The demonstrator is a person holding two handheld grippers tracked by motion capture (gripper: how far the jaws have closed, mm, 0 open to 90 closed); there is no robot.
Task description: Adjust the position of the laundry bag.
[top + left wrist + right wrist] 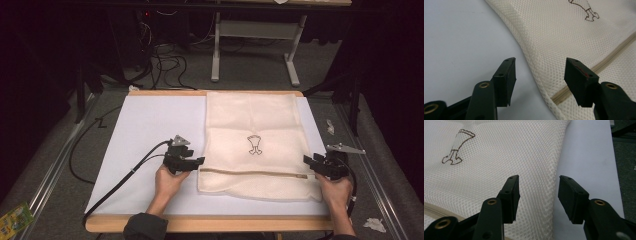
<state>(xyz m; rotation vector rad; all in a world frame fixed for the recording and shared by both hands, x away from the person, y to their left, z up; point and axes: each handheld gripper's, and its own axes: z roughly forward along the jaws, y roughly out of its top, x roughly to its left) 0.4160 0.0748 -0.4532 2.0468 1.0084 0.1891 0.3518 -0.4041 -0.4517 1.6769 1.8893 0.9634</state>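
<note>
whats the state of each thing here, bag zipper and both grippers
mesh bag: lying flat on the table, not gripped
zipper: looks closed along its length
left gripper: open, jaws astride the bag's edge near the zipper end
right gripper: open, jaws astride the bag's opposite edge

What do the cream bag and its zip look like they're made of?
The bag looks like soft synthetic mesh, probably polyester: tiny regular holes, matte, limp folds. The zip seems a beige woven tape with fine teeth, likely plastic; too small to be sure.
</note>
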